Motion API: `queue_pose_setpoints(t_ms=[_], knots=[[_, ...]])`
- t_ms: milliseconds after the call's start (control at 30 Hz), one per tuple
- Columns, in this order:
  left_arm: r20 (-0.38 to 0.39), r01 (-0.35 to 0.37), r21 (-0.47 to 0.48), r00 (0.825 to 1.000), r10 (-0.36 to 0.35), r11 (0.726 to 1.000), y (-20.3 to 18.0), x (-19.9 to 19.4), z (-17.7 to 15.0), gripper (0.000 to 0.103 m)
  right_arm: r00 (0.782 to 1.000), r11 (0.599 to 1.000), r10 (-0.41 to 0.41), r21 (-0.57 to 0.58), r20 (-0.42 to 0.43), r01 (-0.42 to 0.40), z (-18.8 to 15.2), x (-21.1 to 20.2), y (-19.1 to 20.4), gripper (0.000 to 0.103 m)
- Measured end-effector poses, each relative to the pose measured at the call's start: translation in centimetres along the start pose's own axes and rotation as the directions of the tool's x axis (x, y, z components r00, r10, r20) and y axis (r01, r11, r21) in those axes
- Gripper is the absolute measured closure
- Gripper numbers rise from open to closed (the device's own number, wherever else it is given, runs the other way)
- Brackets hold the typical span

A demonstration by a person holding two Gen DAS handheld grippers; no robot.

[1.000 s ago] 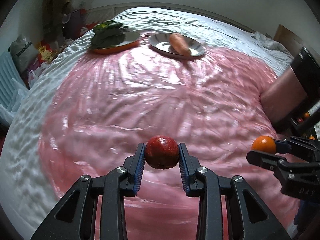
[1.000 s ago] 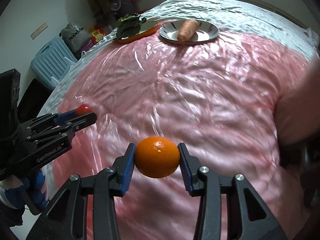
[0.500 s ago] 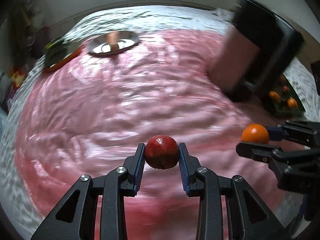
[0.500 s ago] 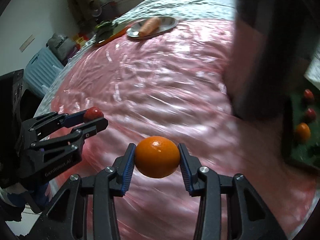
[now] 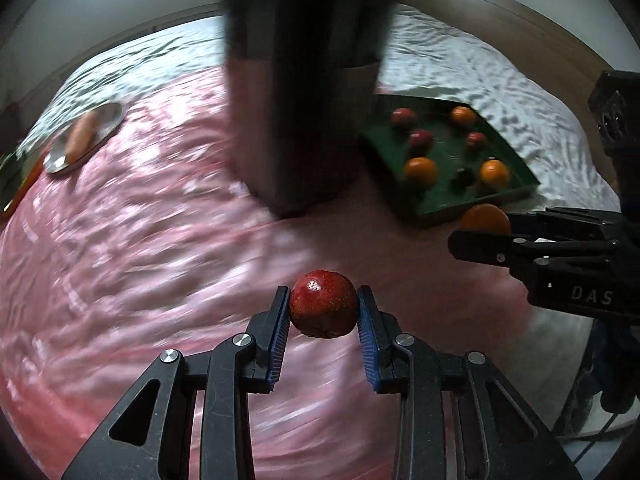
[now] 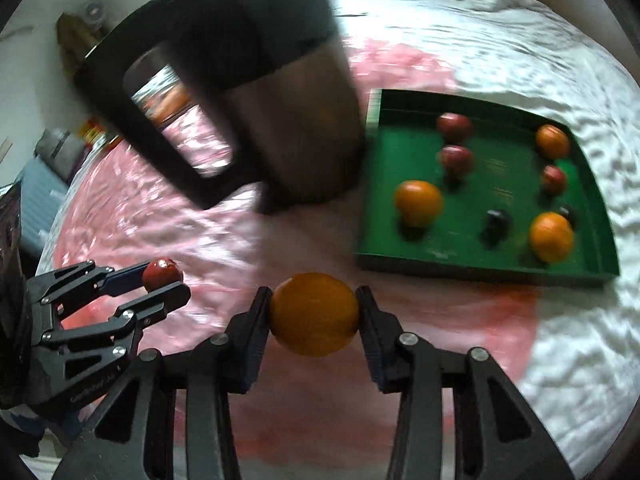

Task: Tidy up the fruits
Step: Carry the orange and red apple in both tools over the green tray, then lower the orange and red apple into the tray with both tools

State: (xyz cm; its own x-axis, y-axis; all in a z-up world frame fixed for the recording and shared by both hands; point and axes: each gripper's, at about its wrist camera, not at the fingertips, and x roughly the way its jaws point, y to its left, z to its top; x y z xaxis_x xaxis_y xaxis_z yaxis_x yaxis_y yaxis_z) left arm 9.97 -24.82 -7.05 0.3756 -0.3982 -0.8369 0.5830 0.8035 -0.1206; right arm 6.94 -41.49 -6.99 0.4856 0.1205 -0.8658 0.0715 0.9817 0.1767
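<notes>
My left gripper is shut on a small red fruit and holds it above the pink cloth. My right gripper is shut on an orange, just short of the near edge of a green tray. The tray holds several oranges and small red fruits, such as an orange and a red fruit. In the left wrist view the tray lies ahead to the right, with the right gripper and its orange in front of it.
A large steel jug with a black handle stands just left of the tray, also in the left wrist view. A silver plate with a carrot lies far left. White bedding surrounds the pink cloth.
Both grippers have swung to the right with their fruits held. The green tray and the jug have come into view, and the plates have slid off to the far left.
</notes>
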Motion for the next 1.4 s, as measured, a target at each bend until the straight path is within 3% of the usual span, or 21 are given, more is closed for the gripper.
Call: queue_pose_setpoints(t_ms=[333,533,700,1133,1400], knots=[[0.015,0.085,0.088,0.996,-0.086,0.993,-8.0,3.6,5.9,0.075,0.989,0.986,-0.130,0.115,0.064,0.122,1.0,-2.6,-10.5,0.025],[0.032,0.077,0.095,0.996,-0.081,0.992,-11.1,6.8,9.5,0.075,0.975,0.966,-0.208,0.172,0.080,0.192,2.5,-2.7,-17.7,0.025],[0.024,0.061,0.088,0.998,-0.063,0.994,-12.4,9.6,10.9,0.075,0.974,0.960,-0.220,0.188,0.056,0.207,2.8,-1.0,-21.4,0.024],[-0.017,0.024,0.130,1.000,-0.023,0.991,-14.5,14.1,11.5,0.075,0.973,0.958,-0.232,0.177,0.013,0.226,2.3,2.0,-24.9,0.024],[0.008,-0.009,0.148,1.000,0.007,0.989,-14.9,14.3,11.3,0.075,0.967,0.957,-0.253,0.154,0.022,0.247,2.5,2.7,-25.0,0.023]])
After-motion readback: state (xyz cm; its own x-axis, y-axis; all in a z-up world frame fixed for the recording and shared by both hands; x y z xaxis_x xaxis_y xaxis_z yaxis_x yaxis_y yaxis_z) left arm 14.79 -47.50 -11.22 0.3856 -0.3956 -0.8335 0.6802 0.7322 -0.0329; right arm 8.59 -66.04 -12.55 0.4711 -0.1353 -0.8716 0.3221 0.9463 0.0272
